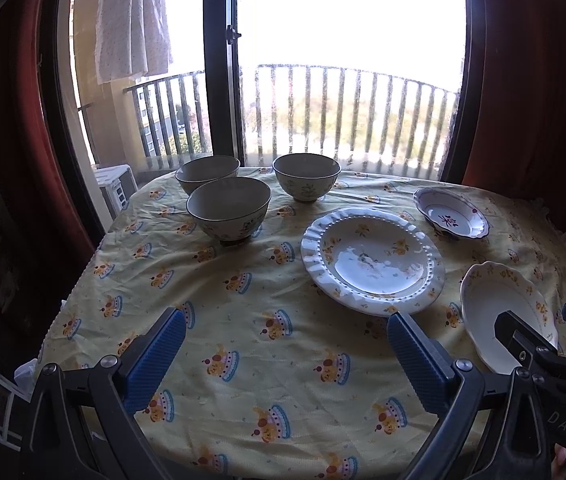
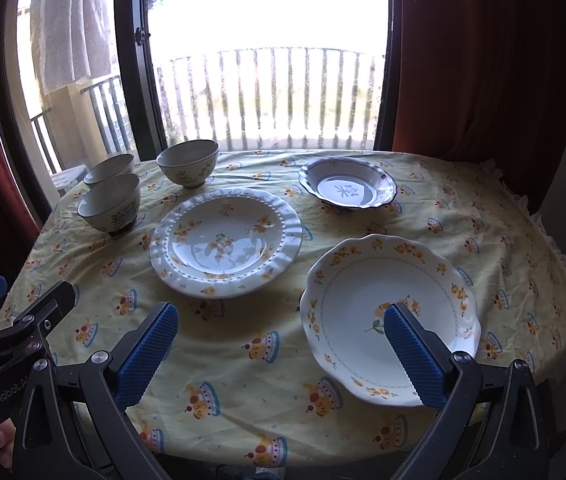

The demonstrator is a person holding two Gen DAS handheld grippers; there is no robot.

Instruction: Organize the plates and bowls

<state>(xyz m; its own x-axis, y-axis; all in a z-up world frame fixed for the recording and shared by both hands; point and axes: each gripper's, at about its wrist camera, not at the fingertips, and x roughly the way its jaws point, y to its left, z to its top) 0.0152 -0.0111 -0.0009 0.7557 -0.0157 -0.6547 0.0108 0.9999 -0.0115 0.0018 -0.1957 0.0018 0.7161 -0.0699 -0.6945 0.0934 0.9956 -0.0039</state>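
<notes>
A table (image 2: pixel 483 240) under a yellow cloth printed with small cakes stands before a tall window (image 2: pixel 267 60) with a balcony railing, red curtains (image 2: pixel 483 60) at the sides. On the near right lies the scalloped plate (image 2: pixel 363 344) with yellow flowers; left of it, toward the middle, the ribbed plate (image 2: pixel 225 240) with a beaded rim; at the far right the blue-rimmed dish (image 2: pixel 347 190) bearing a dark character. Three bowls (image 1: pixel 229 208) stand at the far left, two close together, the third (image 1: pixel 306 176) a little apart to their right. The left gripper (image 1: pixel 283 348) hangs over bare cloth with fingers (image 1: pixel 155 360) wide apart and empty; the right gripper (image 2: pixel 279 344) has fingers (image 2: pixel 415 360) likewise spread, one above the scalloped plate.
</notes>
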